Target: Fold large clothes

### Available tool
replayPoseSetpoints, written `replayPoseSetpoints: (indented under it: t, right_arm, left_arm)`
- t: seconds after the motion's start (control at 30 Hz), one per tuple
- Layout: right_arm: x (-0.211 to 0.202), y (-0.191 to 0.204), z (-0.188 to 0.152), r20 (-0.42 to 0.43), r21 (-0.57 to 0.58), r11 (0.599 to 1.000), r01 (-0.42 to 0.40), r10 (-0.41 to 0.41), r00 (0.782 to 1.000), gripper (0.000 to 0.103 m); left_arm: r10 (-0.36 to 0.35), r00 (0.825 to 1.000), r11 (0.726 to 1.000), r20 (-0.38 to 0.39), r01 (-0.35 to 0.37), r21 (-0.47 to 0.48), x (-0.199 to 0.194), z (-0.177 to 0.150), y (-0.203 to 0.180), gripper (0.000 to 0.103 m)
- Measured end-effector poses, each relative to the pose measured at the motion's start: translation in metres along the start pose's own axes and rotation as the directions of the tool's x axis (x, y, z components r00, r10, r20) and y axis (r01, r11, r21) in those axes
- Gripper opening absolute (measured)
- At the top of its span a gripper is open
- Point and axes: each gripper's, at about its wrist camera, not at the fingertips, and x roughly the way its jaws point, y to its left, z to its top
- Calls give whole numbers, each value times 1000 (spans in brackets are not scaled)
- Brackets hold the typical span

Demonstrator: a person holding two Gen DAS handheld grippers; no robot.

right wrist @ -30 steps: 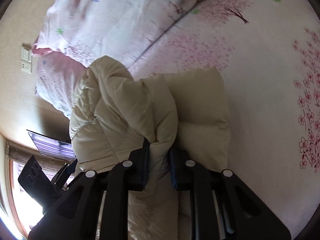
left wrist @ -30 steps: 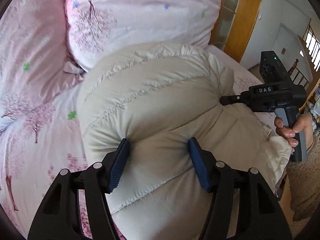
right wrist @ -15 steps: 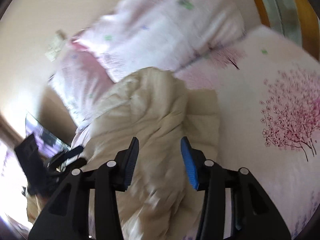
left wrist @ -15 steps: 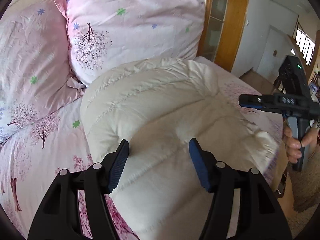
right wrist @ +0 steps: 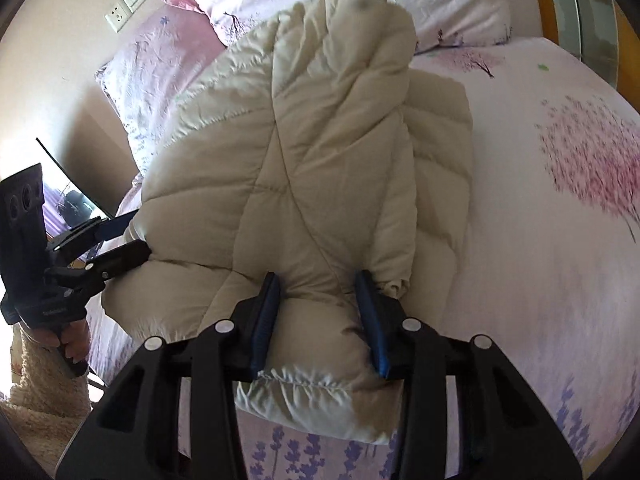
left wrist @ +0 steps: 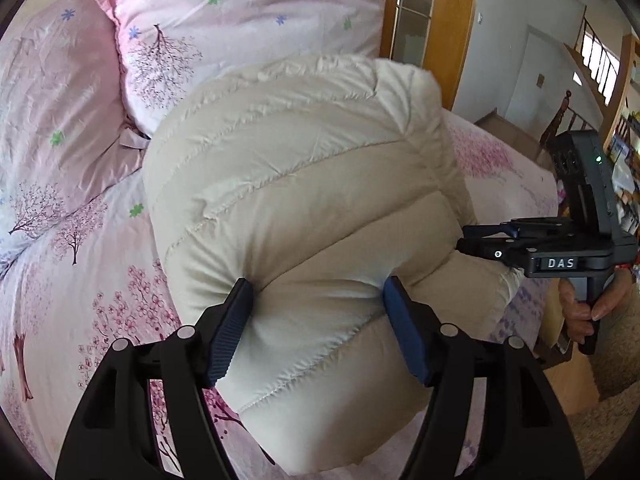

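Left wrist view shows the left gripper pointing forward and a little down, its blue pads wide apart and pressed into the sides of a thick fold of the cream puffer jacket. The jacket is bunched in a rounded heap on the bed, which has a pink sheet with blossom trees. Two pillows lie behind it, from 10 to 12 o'clock. At 3 o'clock the right gripper comes in from the side, held by a hand on its handle; its tips go into the jacket's edge. In the right wrist view its blue pads pinch a narrower fold near the hem, though how tightly is hard to tell. At 9 o'clock there the left gripper's tips touch the jacket's other edge.
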Motion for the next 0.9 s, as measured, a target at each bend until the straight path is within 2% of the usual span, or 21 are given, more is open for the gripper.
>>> replayPoseSetpoints:
  t: [0.1,0.17,0.23,0.27,0.33,0.4,0.53,0.57,0.6,0.63,0.73,0.83,0.9]
  right_arm:
    - [-2,1,-4,-13,-19,1000,15,-15,1000,40]
    - [-7,2,2,-43,-22,1000,-9,8,999,43]
    - [-15,-4,16,-47,16,997,-71,72,996,55]
    - [-24,-10,29,-4,55,992,-116,117,993,59]
    - [-38,-23,53,92,103,985,-139,130,987,77]
    - [-40,-38,83,156,161,978,-131,106,982,78]
    - [-10,-56,129,152,255,948,-190,154,976,77]
    - [-4,-57,134,146,264,943,-201,167,975,75]
    - [7,-57,140,135,275,939,-206,175,975,52]
    - [15,-59,143,125,281,939,-201,172,977,21]
    - [26,-69,137,114,329,930,-162,131,985,15]
    - [30,-82,122,89,385,919,-83,52,995,15]
    - [39,-91,116,55,410,911,-49,28,998,15]
  left_arm:
    - [17,1000,999,-4,-16,33,5,-4,-6,69]
    - [10,1000,999,3,-10,42,-1,-1,-5,69]
    - [-7,999,999,31,6,40,-13,5,1,69]
    - [10,998,999,69,-12,36,-22,11,9,70]
    - [66,992,997,106,-69,25,-28,22,21,74]
    - [99,986,995,134,-97,-18,-30,36,42,75]
    - [105,987,989,119,-91,-118,-16,60,79,75]
    - [105,988,987,114,-90,-131,-10,67,84,75]
    - [106,988,986,108,-91,-137,-5,70,87,75]
    - [111,989,986,101,-97,-139,0,74,90,75]
    - [138,988,983,74,-128,-131,14,82,93,75]
    - [134,989,983,58,-125,-135,24,85,96,75]
    - [125,991,983,47,-118,-139,31,86,97,75]
